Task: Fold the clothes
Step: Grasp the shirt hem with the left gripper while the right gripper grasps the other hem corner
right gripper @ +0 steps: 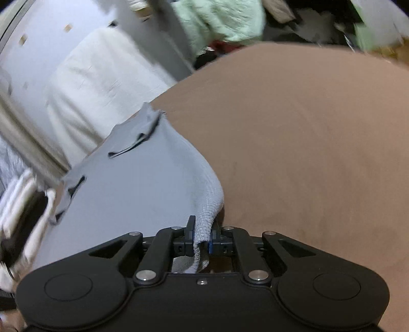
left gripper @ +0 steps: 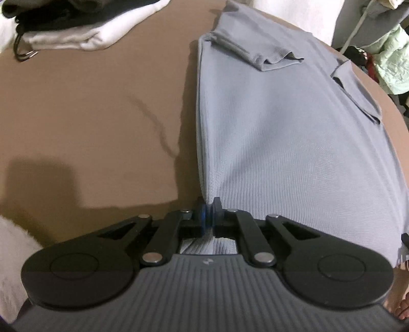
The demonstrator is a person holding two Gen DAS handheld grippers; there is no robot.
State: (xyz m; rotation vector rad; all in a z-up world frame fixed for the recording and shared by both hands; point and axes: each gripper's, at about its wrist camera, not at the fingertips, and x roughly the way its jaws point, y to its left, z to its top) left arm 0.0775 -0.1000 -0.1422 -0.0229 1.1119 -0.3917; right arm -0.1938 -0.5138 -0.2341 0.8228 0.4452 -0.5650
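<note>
Left gripper (left gripper: 207,213) and right gripper (right gripper: 202,238): fingers on both clamped on near hem of grey shirt (left gripper: 281,127). Shirt lies lengthwise on brown desk (left gripper: 89,115), sleeves folded in.

This looks like a lived-in room of a home, used for sorting laundry. The work surface is covered in a plain brown sheet (left gripper: 89,107), soft enough to crease, though whether it is a bed or a padded table cannot be told. Far ahead and to the left of the left hand-held gripper (left gripper: 207,213) lies a heap of white and black clothes (left gripper: 76,25). Beyond the surface's edge, ahead of the right hand-held gripper (right gripper: 202,236), sit a crumpled pale green garment (right gripper: 225,20), a cream cloth (right gripper: 102,84) and other jumbled fabrics against a pale wall (right gripper: 46,30).
</note>
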